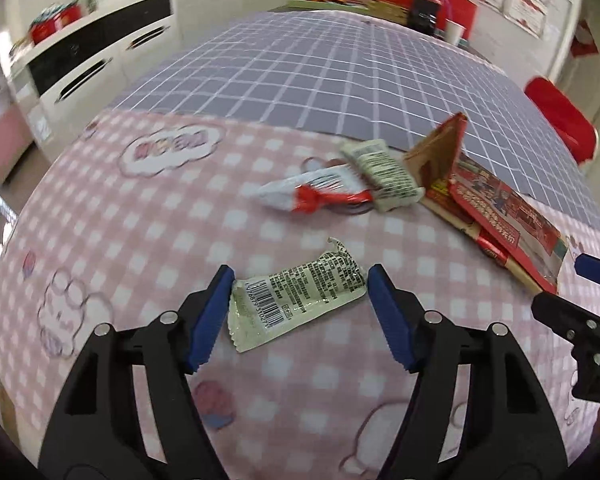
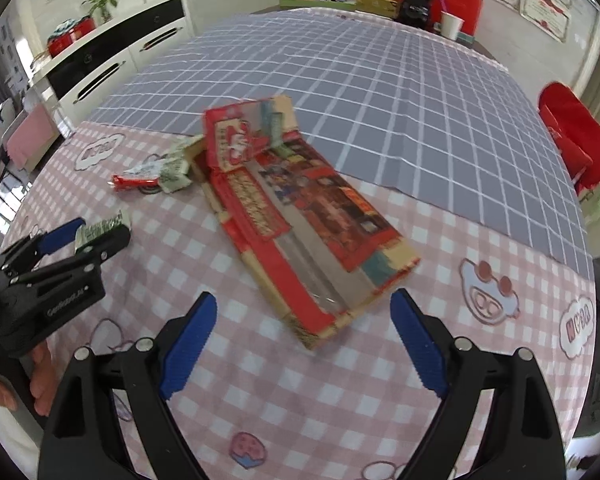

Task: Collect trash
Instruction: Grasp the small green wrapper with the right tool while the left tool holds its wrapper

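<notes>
A pale green snack wrapper [image 1: 296, 296] with a barcode lies flat on the pink checked cloth, right between the blue pads of my open left gripper [image 1: 300, 296]; whether the pads touch it I cannot tell. It also shows in the right wrist view [image 2: 102, 227]. Farther back lie a red-and-white wrapper [image 1: 320, 196] and another pale green wrapper [image 1: 384, 176]. A flattened red and tan carton [image 2: 300, 216] lies ahead of my open, empty right gripper [image 2: 300, 320]. The carton also shows in the left wrist view [image 1: 496, 208].
The table carries a pink checked cloth [image 2: 260, 380] in front and a grey grid cloth [image 2: 360, 80] behind. A red chair [image 2: 572, 136] stands at the right edge. A white paper cup [image 2: 451, 26] and boxes stand at the far end. White cabinets [image 2: 112, 64] stand left.
</notes>
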`<state>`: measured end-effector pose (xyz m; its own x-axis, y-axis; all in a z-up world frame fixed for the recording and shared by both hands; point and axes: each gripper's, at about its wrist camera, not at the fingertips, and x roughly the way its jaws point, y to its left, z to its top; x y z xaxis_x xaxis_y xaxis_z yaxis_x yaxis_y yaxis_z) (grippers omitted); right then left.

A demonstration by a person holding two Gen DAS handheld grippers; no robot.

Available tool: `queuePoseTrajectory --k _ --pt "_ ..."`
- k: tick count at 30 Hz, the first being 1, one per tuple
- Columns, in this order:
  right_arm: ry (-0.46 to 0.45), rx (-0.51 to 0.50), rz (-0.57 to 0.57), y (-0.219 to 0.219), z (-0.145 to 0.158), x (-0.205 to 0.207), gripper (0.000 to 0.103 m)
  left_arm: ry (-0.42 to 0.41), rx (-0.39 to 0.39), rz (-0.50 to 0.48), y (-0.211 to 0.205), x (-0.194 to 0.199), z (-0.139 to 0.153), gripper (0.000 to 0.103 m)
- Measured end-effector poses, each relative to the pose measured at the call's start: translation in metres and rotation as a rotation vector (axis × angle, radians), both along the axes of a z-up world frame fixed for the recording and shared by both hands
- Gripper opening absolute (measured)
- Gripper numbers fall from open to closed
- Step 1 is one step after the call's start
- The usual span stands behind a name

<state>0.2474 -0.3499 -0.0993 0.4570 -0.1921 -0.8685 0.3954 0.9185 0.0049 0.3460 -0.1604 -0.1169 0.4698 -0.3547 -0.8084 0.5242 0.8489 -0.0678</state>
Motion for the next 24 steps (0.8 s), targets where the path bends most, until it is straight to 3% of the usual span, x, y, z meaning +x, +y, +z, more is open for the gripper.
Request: queuePoseTrajectory --k 2,6,13,15,20,22,24 --pt "-0.016 -0.004 0.03 0.007 0.002 0.008 0.087 0.017 -0.027 0.028 0.012 0.0 0.001 0.068" --pt "-0.168 0.19 0.096 0.014 0.006 0.021 0.087 0.023 -0.066 0.066 0.034 -0.002 0.002 0.068" --pt "-0.186 0.173 0.206 0.04 -0.003 0.068 0.076 0.0 -0.109 0.097 0.058 0.006 0.011 0.068" --pt "-0.168 0.186 0.191 0.036 -0.01 0.083 0.067 -0.001 -0.114 0.101 0.061 0.01 0.011 0.068" --pt "-0.133 0.19 0.182 0.032 -0.023 0.107 0.059 -0.01 -0.13 0.095 0.065 0.019 0.013 0.068" --pt "-0.121 0.167 0.179 0.035 -0.024 0.114 0.05 -0.015 -0.138 0.095 0.066 0.024 0.015 0.068" --pt "-0.11 0.134 0.177 0.038 -0.024 0.121 0.028 -0.017 -0.144 0.094 0.068 0.026 0.016 0.068"
